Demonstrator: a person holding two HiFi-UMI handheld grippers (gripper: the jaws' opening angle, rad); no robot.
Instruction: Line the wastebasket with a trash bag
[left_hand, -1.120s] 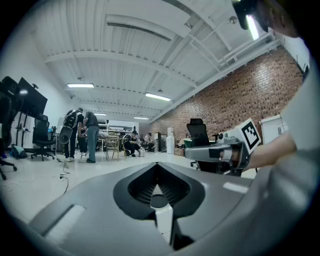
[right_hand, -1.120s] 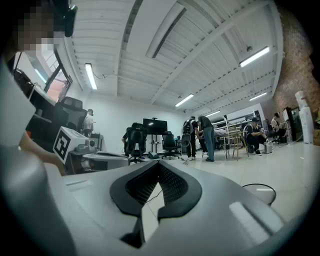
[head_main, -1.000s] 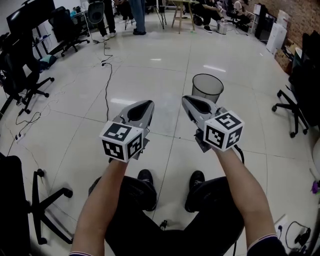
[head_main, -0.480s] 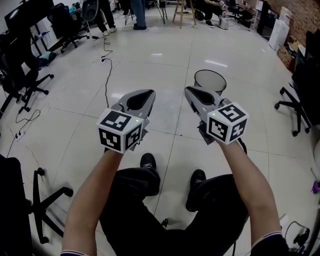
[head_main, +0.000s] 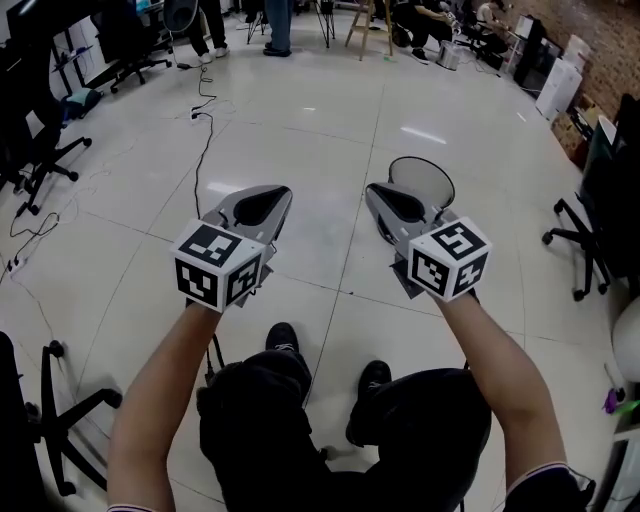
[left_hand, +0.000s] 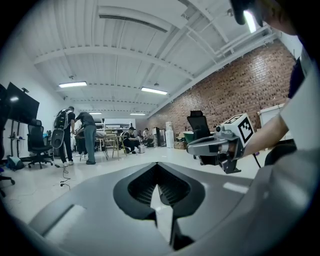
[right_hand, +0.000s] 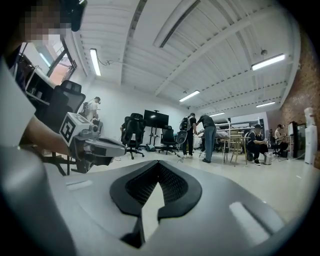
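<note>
Wastebasket (head_main: 420, 178), a black mesh bin, stands on the white tile floor (head_main: 300, 120) just beyond the right claw (head_main: 374, 193), which overlaps its near rim in the head view. A person holds the left claw (head_main: 282, 191) and the right one side by side at arm's length, each pressed together. An office chair (head_main: 605, 180) stands to the right.
</note>
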